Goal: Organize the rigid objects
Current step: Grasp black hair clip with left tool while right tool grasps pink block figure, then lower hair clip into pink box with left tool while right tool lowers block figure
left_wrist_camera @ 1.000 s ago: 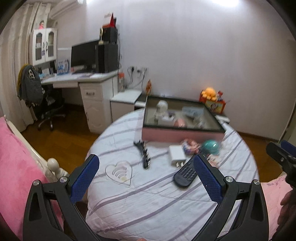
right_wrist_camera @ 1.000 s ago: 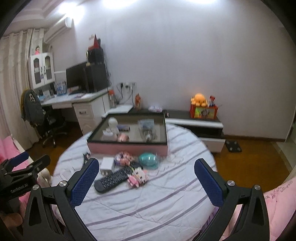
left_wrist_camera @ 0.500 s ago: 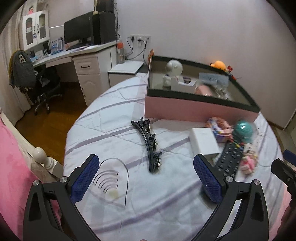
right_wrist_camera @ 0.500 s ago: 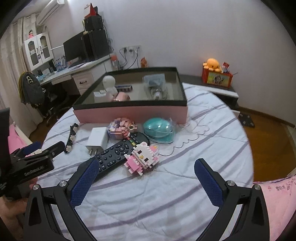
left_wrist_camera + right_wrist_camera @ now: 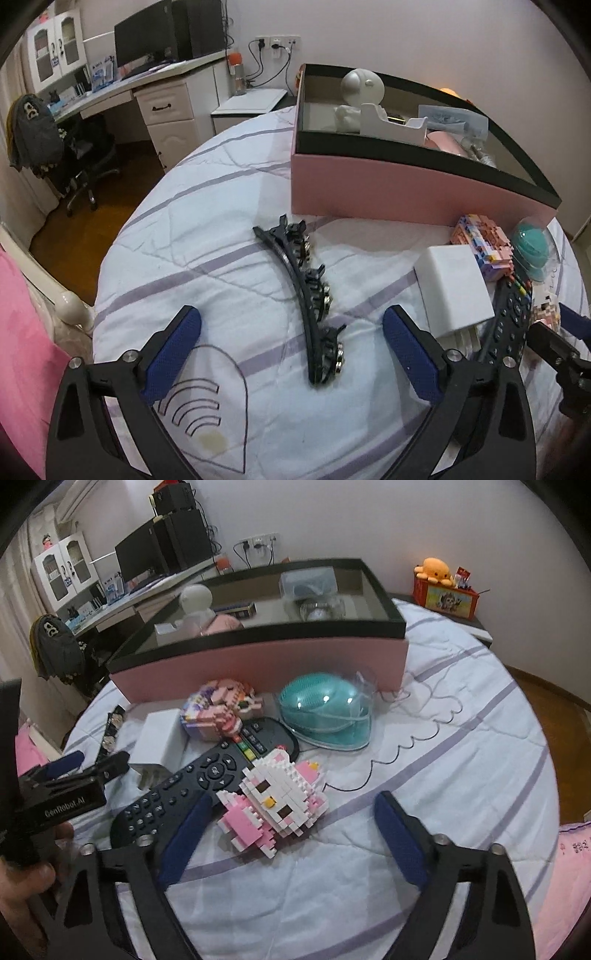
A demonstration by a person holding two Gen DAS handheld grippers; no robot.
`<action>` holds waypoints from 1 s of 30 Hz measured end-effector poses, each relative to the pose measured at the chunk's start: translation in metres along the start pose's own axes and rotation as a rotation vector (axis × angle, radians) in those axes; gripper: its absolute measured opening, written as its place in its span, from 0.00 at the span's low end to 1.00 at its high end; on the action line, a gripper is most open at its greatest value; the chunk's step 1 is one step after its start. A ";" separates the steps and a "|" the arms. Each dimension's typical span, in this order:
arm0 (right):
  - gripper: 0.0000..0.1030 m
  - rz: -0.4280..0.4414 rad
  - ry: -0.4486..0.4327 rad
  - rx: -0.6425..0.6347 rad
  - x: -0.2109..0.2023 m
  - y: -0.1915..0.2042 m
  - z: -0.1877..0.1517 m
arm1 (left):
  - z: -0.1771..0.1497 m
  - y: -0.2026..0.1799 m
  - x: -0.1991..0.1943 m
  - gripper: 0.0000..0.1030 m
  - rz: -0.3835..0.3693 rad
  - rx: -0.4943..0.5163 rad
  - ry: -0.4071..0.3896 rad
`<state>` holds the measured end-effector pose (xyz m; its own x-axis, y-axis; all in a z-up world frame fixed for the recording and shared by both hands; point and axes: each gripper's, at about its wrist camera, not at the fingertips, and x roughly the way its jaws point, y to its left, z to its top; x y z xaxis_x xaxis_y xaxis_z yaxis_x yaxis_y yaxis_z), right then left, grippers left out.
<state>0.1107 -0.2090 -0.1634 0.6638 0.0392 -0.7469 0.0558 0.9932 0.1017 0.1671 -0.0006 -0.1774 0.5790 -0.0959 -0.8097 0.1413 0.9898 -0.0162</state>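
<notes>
The black hair clip lay curved on the striped bedspread, just in front of the pink box, and the left gripper hung over its near end, jaws wide and only just easing in, gripping nothing. Right of the clip, the right gripper had been narrowing around the white-and-pink brick cat, pads not pressing yet.
</notes>
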 end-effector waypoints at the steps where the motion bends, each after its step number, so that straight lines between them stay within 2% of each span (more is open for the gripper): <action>1: 0.74 0.005 -0.004 -0.001 0.000 0.000 0.000 | 0.001 -0.001 0.000 0.90 -0.002 0.000 -0.003; 3: 0.64 0.020 -0.009 -0.008 -0.002 0.002 0.000 | 0.000 0.000 -0.004 0.77 -0.009 -0.002 -0.022; 4: 0.58 0.018 -0.011 -0.016 -0.003 0.004 0.000 | 0.001 0.002 -0.004 0.65 -0.017 -0.001 -0.030; 5: 0.59 0.012 -0.014 -0.023 -0.003 0.006 -0.001 | 0.001 0.003 -0.005 0.53 -0.031 -0.003 -0.036; 6: 0.58 0.011 -0.015 -0.023 -0.003 0.006 -0.001 | 0.001 0.005 -0.006 0.47 -0.046 -0.010 -0.040; 8: 0.58 0.019 -0.014 -0.015 -0.004 0.004 -0.001 | 0.001 0.013 -0.009 0.24 -0.085 -0.036 -0.039; 9: 0.58 0.019 -0.014 -0.014 -0.005 0.004 -0.002 | 0.001 0.018 -0.009 0.17 -0.106 -0.052 -0.035; 12: 0.58 0.021 -0.020 -0.006 -0.010 0.004 -0.004 | -0.001 0.025 -0.012 0.18 -0.146 -0.072 -0.035; 22: 0.58 0.026 -0.058 0.026 -0.035 -0.009 0.000 | -0.008 0.009 -0.050 0.18 -0.139 -0.026 -0.103; 26: 0.58 0.037 -0.096 0.022 -0.051 -0.009 0.013 | 0.004 0.005 -0.071 0.18 -0.150 -0.007 -0.153; 30: 0.58 0.033 -0.148 -0.018 -0.064 -0.003 0.042 | 0.027 -0.001 -0.088 0.18 -0.176 0.008 -0.201</action>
<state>0.0987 -0.2192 -0.0883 0.7681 0.0563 -0.6379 0.0201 0.9935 0.1118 0.1378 0.0039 -0.0898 0.6926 -0.2858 -0.6622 0.2595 0.9554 -0.1410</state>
